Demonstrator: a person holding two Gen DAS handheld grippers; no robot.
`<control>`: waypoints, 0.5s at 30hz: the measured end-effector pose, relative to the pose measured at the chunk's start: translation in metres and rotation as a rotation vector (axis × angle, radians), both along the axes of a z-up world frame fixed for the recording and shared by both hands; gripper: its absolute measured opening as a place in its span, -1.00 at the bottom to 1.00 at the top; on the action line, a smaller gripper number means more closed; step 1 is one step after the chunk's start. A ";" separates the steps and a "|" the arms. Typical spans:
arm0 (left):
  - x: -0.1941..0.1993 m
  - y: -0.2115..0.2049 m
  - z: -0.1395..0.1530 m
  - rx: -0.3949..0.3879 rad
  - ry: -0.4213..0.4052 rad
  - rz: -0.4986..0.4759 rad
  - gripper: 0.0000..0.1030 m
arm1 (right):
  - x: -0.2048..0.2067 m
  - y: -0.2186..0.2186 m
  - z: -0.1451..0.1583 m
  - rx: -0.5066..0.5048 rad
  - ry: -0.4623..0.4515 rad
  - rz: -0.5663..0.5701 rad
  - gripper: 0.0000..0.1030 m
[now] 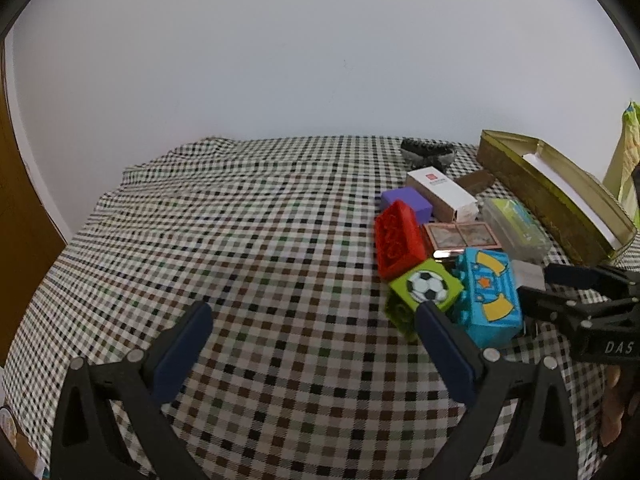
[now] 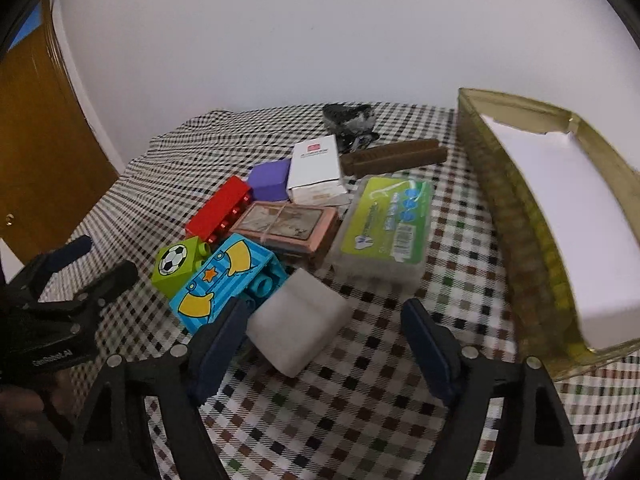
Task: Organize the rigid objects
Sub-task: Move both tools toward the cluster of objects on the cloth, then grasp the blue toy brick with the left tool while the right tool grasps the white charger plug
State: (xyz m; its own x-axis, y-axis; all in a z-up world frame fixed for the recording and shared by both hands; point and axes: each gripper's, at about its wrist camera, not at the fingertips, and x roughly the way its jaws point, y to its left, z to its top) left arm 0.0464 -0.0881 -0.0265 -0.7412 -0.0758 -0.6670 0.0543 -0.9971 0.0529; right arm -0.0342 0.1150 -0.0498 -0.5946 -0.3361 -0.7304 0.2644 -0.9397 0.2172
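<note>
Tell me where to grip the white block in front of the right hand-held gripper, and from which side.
Grip the white block across its two long flat sides, coming from above and the near side. It lies flat on the cloth, with its near and right sides free, while the blue brick crowds its far left edge. The right hand-held gripper is open, its left finger already beside the block.

- Checked tablecloth [image 2: 360, 420]: bears all items.
- Tin box [image 2: 516, 216]: at the right edge, a paper sheet [image 2: 560, 200] lying in it.
- Floss-pick case [image 2: 384, 228]: left of the tin box.
- Compact case [image 2: 288, 224]: left of the floss-pick case, touching it.
- Carton [image 2: 316, 168]: behind the compact case.
- Cube [image 2: 270, 180]: just left of the carton.
- Long brick [image 2: 218, 212]: left of the compact case.
- Football brick [image 2: 176, 262]: in front of the long brick.
- Star brick [image 2: 224, 280]: right of the football brick, touching it.
- Foam block [image 2: 296, 320]: in front of the star brick.
</note>
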 end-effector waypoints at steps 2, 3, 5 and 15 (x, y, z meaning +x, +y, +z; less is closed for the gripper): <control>0.000 0.001 -0.002 0.007 -0.008 -0.007 0.99 | 0.000 -0.004 0.001 0.011 0.001 0.002 0.58; 0.000 0.002 -0.002 0.010 -0.009 -0.010 0.99 | -0.001 -0.004 0.002 0.009 0.001 0.003 0.58; 0.000 0.004 -0.001 0.011 -0.005 -0.015 0.99 | 0.000 -0.003 0.003 0.002 0.000 -0.001 0.58; 0.006 0.022 0.004 -0.005 -0.009 -0.080 0.99 | 0.000 -0.006 0.001 0.138 0.020 0.008 0.20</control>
State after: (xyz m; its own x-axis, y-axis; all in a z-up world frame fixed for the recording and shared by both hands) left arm 0.0520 -0.0666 -0.0222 -0.7389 -0.0197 -0.6735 -0.0259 -0.9980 0.0576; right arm -0.0343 0.1093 -0.0484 -0.6074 -0.2379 -0.7579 0.2752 -0.9580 0.0802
